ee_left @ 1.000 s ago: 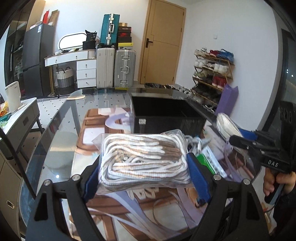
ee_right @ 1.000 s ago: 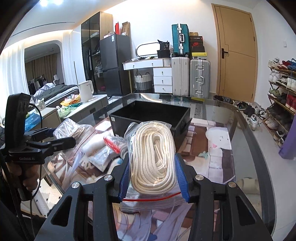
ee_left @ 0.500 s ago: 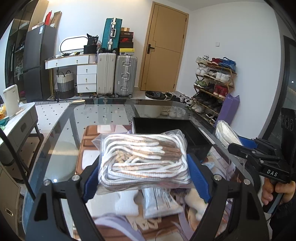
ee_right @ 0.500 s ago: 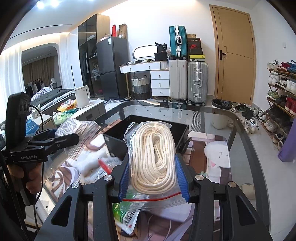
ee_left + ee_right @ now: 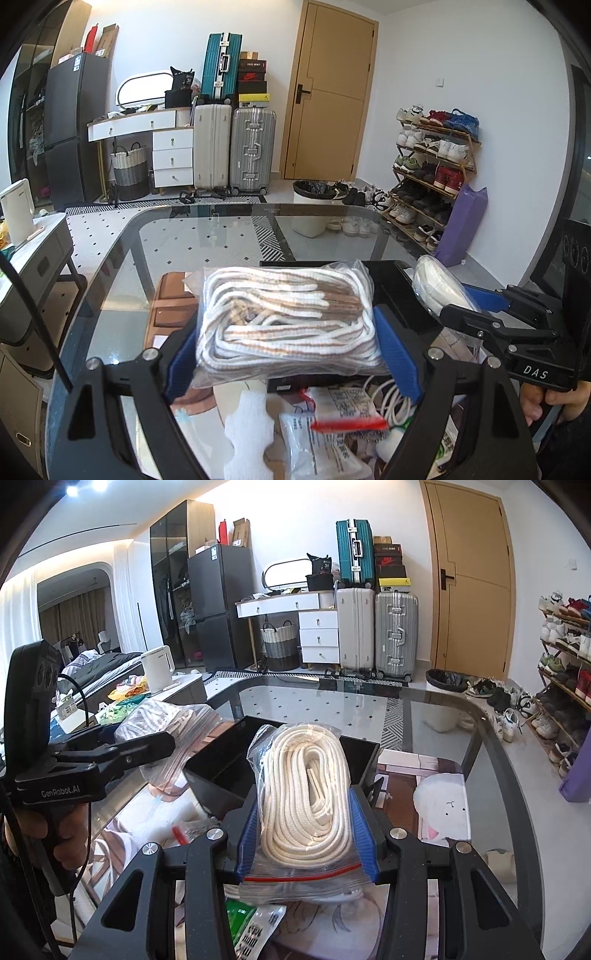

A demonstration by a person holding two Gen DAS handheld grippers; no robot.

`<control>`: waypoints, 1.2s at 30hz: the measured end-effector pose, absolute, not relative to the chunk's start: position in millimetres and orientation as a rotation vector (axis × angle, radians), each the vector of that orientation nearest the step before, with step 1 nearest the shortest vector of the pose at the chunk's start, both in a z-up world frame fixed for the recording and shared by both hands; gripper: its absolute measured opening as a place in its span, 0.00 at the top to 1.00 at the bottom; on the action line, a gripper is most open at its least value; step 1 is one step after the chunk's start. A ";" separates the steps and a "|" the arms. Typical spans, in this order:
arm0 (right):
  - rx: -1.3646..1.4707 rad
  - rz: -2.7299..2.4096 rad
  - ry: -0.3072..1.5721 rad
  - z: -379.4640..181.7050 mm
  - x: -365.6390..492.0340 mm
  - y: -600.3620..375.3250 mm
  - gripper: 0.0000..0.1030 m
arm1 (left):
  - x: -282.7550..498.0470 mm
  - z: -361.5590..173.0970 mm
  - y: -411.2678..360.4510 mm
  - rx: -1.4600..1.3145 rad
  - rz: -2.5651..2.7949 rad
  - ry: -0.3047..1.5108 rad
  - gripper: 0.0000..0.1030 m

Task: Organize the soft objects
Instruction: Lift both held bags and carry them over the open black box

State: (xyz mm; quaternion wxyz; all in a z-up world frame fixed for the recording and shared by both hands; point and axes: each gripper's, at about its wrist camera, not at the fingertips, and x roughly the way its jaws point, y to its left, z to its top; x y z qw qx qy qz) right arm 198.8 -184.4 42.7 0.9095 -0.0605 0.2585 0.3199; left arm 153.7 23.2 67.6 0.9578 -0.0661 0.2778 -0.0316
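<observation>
Left hand-held gripper (image 5: 290, 341): blue pads clamped on both sides of a clear bag of brown-striped white cord (image 5: 286, 317), held clear above the glass worktop (image 5: 221, 236). Right hand-held gripper (image 5: 306, 832): pads clamped on a zip bag of cream rope (image 5: 306, 797), red seal strip nearest the camera, likewise held off the surface. Black bin (image 5: 225, 764) sits on the worktop; in the right wrist view it lies behind the rope bag at 11 o'clock, and in the left wrist view its rim shows just beyond the cord bag at 1 o'clock. Loose packets (image 5: 332, 424) lie on the worktop below the left gripper, at 6 o'clock. The two grippers are side by side, apart.
</observation>
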 end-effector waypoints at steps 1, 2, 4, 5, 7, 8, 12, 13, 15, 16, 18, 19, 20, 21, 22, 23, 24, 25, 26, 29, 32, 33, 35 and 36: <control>-0.129 0.656 0.539 41.7 202.2 -182.8 0.56 | 157.1 67.3 22.8 -0.137 -0.065 0.568 0.17; -0.130 0.655 0.543 41.5 207.2 -181.0 0.56 | 160.4 67.0 22.7 -0.139 -0.065 0.572 0.17; -0.129 0.654 0.553 40.2 213.2 -179.2 0.56 | 168.0 67.5 21.6 -0.140 -0.067 0.578 0.17; -0.132 0.651 0.558 40.1 216.4 -177.7 0.56 | 170.7 67.4 22.0 -0.138 -0.067 0.579 0.17; -0.133 0.652 0.562 40.4 221.7 -176.7 0.56 | 176.6 66.1 20.0 -0.132 -0.064 0.585 0.17; -0.134 0.652 0.568 40.4 225.0 -175.3 0.56 | 179.0 65.8 19.7 -0.131 -0.065 0.588 0.17; -0.137 0.651 0.576 41.0 235.3 -172.4 0.56 | 189.1 61.0 17.5 -0.121 -0.063 0.604 0.17; -0.137 0.652 0.582 40.4 238.1 -171.5 0.56 | 192.1 59.8 16.7 -0.118 -0.063 0.608 0.17; -0.142 0.652 0.587 39.8 243.6 -168.7 0.56 | 196.7 56.9 14.1 -0.113 -0.062 0.616 0.17; -0.143 0.651 0.591 39.1 246.0 -167.4 0.56 | 199.2 56.1 13.5 -0.113 -0.061 0.620 0.17; -0.142 0.650 0.598 37.7 250.2 -164.7 0.56 | 205.0 54.2 12.5 -0.113 -0.063 0.630 0.17; -0.141 0.650 0.599 37.7 252.4 -163.6 0.56 | 206.6 53.4 11.4 -0.111 -0.066 0.634 0.17; -0.138 0.651 0.600 37.9 253.2 -161.7 0.56 | 207.7 52.9 9.6 -0.108 -0.067 0.636 0.17; -0.137 0.654 0.599 37.9 254.3 -160.7 0.56 | 208.5 52.2 7.2 -0.100 -0.070 0.636 0.17; -0.138 0.659 0.596 38.2 254.8 -159.1 0.56 | 209.6 51.9 6.7 -0.095 -0.072 0.637 0.17; -0.141 0.659 0.595 38.5 256.9 -157.5 0.56 | 211.2 51.8 5.5 -0.090 -0.073 0.640 0.17; -0.145 0.659 0.594 38.3 257.2 -156.0 0.56 | 213.1 51.5 4.7 -0.085 -0.073 0.641 0.17; -0.148 0.660 0.593 37.9 257.8 -154.4 0.56 | 214.2 51.4 4.6 -0.084 -0.073 0.641 0.17; -0.152 0.662 0.593 37.4 258.4 -152.2 0.56 | 214.5 50.4 5.0 -0.084 -0.072 0.642 0.17; -0.159 0.674 0.586 37.4 259.7 -148.3 0.56 | 215.5 50.4 5.1 -0.096 -0.073 0.644 0.14; -0.159 0.676 0.576 39.7 256.5 -148.6 0.52 | 213.1 51.3 7.2 -0.103 -0.072 0.642 0.12; -0.158 0.669 0.573 40.5 255.4 -150.1 0.49 | 211.1 52.0 7.2 -0.101 -0.073 0.639 0.09; -0.151 0.661 0.571 41.6 251.5 -155.4 0.40 | 206.3 54.0 5.7 -0.095 -0.077 0.629 0.01; -0.147 0.657 0.569 42.1 249.2 -158.5 0.32 | 203.0 55.1 5.0 -0.092 -0.075 0.624 0.00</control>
